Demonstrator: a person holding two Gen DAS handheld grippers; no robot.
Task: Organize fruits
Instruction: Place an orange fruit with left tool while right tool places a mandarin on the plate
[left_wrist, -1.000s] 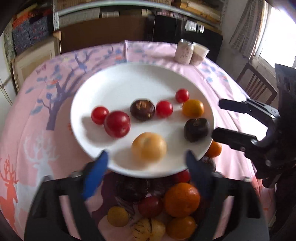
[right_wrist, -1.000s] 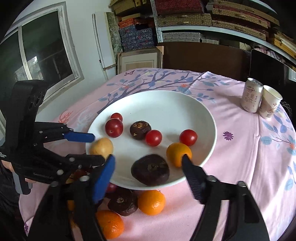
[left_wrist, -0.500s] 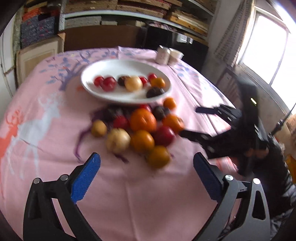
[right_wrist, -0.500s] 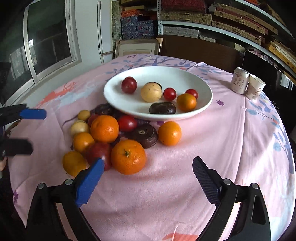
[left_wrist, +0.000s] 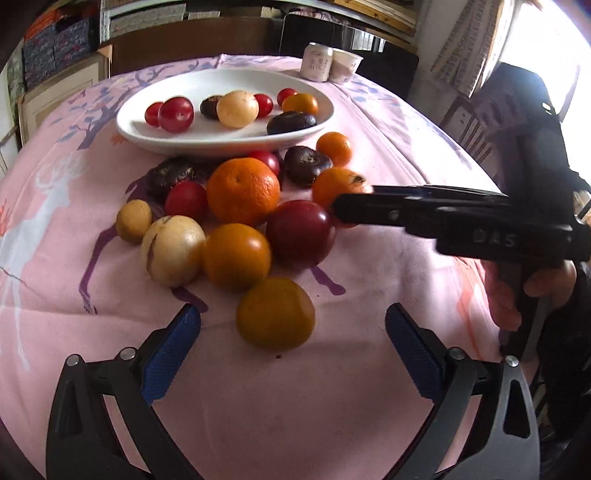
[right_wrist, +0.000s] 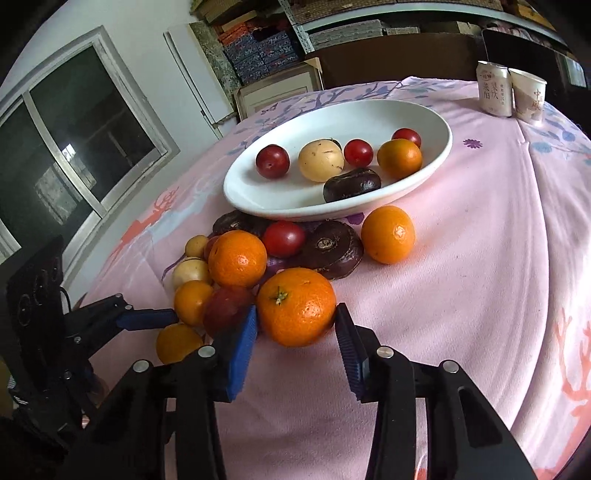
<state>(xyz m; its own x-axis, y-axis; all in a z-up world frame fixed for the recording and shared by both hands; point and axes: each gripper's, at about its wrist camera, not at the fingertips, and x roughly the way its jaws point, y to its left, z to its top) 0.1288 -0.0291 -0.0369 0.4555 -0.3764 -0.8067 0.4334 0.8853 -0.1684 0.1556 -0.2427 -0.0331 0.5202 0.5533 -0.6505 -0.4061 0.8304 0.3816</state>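
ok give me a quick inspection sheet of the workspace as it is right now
Surface: round table under a pink printed tablecloth.
Job's things: white plate holding several fruits; a pile of oranges, red, dark and pale fruits lies on the cloth in front of it.
Clutter: drink can and paper cup side by side beyond the plate.
Grippers: right gripper has its pads on both sides of a large orange, orange on the cloth; left gripper open, empty, near a yellow-orange fruit.
Cables: nothing seen.
Surroundings: window, shelves of boxes, wooden chair.
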